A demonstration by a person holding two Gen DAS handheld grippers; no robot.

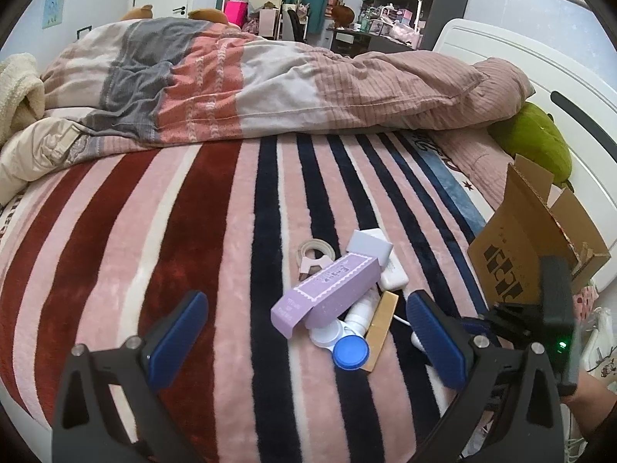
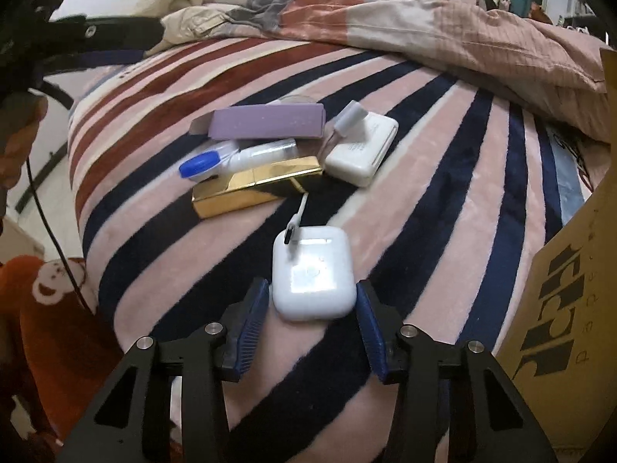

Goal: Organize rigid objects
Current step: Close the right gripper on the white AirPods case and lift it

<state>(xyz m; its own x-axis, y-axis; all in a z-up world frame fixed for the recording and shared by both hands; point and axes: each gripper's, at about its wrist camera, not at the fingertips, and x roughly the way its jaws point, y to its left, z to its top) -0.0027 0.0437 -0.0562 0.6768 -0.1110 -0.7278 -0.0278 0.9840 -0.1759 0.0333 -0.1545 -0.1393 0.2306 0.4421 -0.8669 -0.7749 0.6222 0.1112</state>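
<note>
Right gripper low over striped blanket on bed, fingers narrowed around white earbud case; pads just beside its sides, contact unclear. Short white cable plug resting on case's far edge. Left gripper fingers spread wide, nothing between, facing pile: purple box, gold box, blue cap. Cardboard box at right.

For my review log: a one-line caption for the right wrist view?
Right gripper fingers flank a white earbud case on the striped blanket.
</note>
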